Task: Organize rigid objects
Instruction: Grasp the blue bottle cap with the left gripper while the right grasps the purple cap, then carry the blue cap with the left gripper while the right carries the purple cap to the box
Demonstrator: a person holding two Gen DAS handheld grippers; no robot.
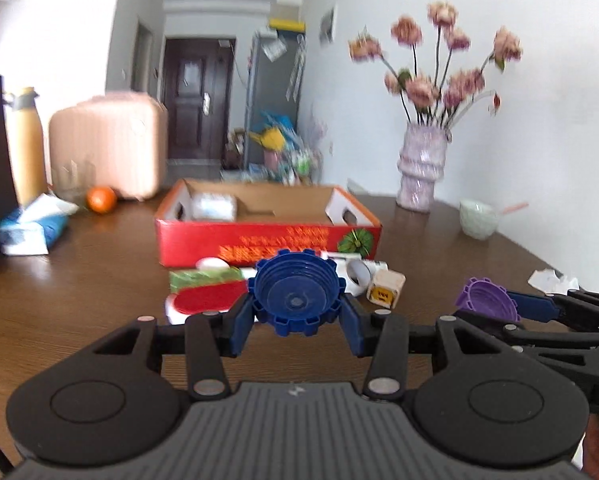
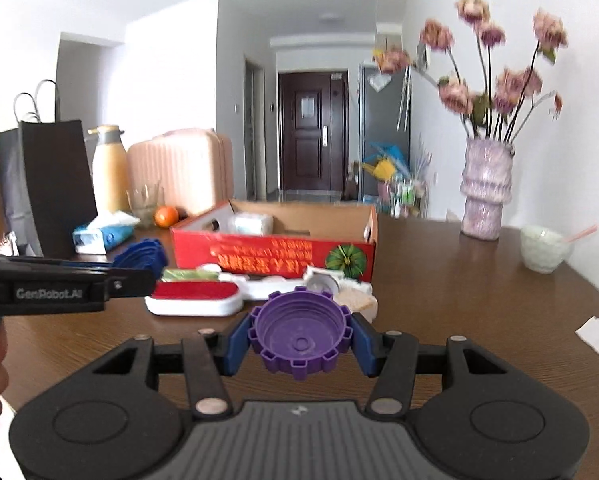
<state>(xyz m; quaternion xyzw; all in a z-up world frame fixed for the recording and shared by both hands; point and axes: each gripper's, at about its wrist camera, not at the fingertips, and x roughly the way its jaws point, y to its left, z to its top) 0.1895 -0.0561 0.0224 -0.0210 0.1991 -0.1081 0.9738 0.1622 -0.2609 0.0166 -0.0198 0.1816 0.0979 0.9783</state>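
- The dark brown wooden table (image 1: 99,280) carries everything, with the goods gathered toward its middle.
- The open red cardboard box (image 2: 273,254) with printed yellow lettering sits beyond both grippers, a pale wrapped packet in its far left corner.
- A loose cluster lies just in front of the box: a white tray with a red oval pad (image 2: 195,298), white plastic pieces and a small beige cube (image 1: 385,290).
- The left gripper (image 1: 297,314) pinches a blue ridged plastic cap with a notched rim (image 1: 297,292) between its blue pads, raised above the table.
- The right gripper (image 2: 299,342) likewise clamps a purple ridged plastic cap with a notched rim (image 2: 299,330), just short of the cluster.
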